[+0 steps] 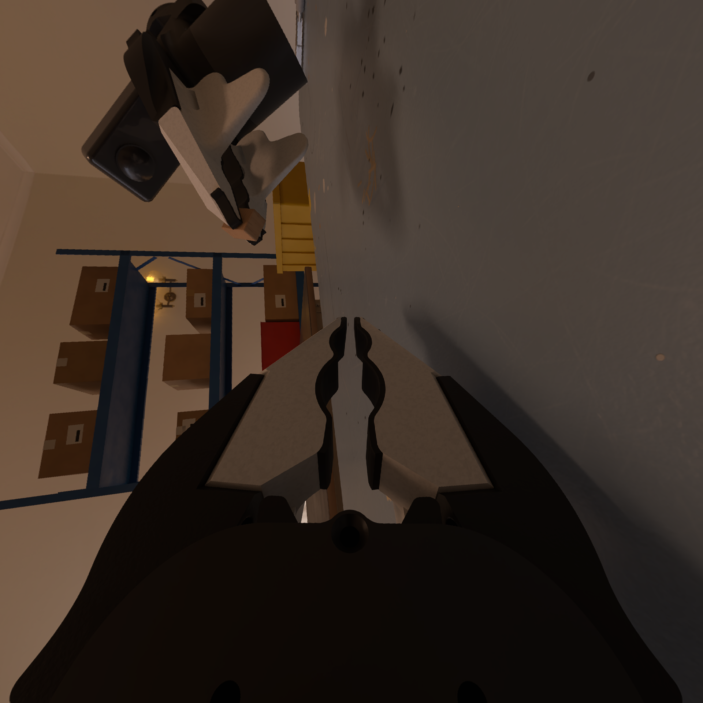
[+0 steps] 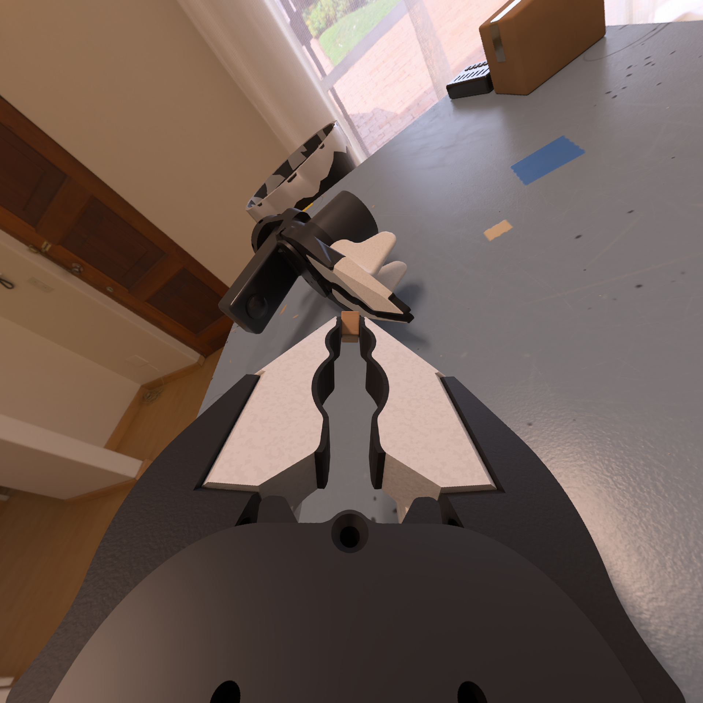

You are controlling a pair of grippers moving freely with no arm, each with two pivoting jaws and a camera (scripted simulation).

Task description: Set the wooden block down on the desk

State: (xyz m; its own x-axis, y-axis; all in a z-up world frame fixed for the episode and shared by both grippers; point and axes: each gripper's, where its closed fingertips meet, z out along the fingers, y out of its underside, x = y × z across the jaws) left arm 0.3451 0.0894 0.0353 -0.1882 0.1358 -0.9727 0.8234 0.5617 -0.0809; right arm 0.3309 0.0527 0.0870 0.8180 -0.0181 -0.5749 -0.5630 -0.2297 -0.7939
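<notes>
Right wrist view: the right gripper occupied the lower centre of the frame, its jaws closed down to the width of the wooden block, which sat pinched between the very tips at mid-frame. The block was clear of the grey desk, which filled the right side of the frame. The left gripper lay just above the block in the frame, its tips near it; whether they touched could not be told. Only this view showed a blue tape strip and a tan tape patch at right, a cardboard box with a black device beside it at upper right, a patterned bin above centre, and a window at top.

Left wrist view: the left gripper filled the lower centre, jaws almost together with a thin slit between the tips, nothing held. The right gripper appeared at upper left, clamping the block. Only this view showed blue shelving with brown boxes at left, a yellow crate and a red box against the desk edge.
</notes>
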